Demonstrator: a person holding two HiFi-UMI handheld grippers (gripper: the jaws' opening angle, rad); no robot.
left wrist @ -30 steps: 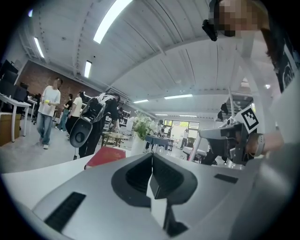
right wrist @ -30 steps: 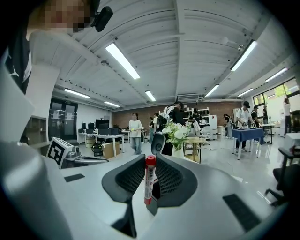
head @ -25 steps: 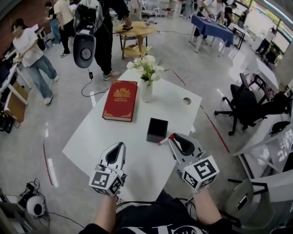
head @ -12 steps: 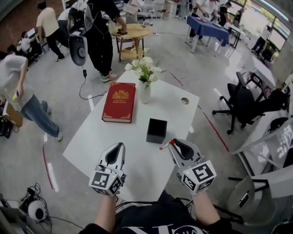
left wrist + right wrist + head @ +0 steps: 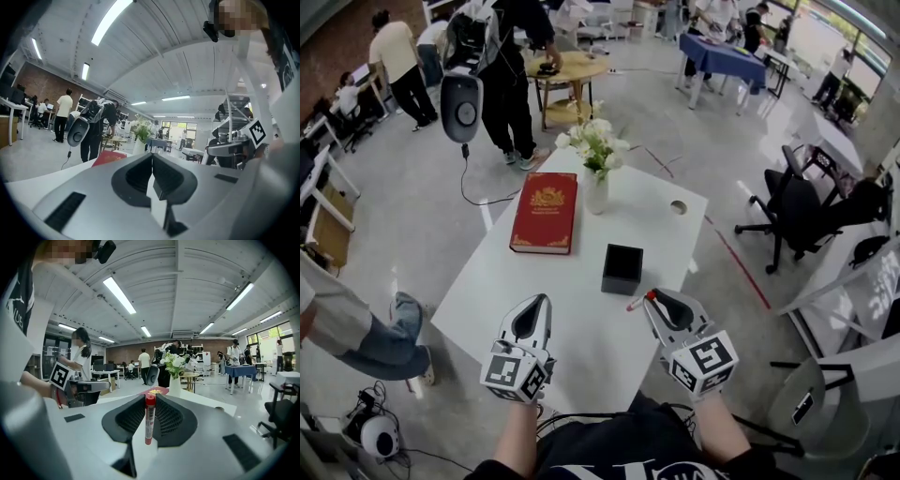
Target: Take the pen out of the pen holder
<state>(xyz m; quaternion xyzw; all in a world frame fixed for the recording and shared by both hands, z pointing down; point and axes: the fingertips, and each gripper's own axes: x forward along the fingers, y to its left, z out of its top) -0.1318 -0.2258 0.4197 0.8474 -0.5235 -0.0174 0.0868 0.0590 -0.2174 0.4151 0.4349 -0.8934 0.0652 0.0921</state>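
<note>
Head view: the right gripper (image 5: 654, 300) is clamped on the red pen (image 5: 635, 303), which is out of the black pen holder (image 5: 622, 268) and just beside it, over the white table (image 5: 567, 286). Left gripper view: the left gripper (image 5: 152, 161) has its jaws together, with nothing between them. Right gripper view: the pen stands upright between the jaws.

Wears a black top (image 5: 609, 448) with white print. Bears a left gripper (image 5: 542, 300) and a right gripper (image 5: 654, 300), alike: pale grey shells tapering to a point, black teardrop insets, ribbed black pads (image 5: 168, 418), dark slots. Carries at each near end a cube (image 5: 514, 372) of black-and-white square markers.
</note>
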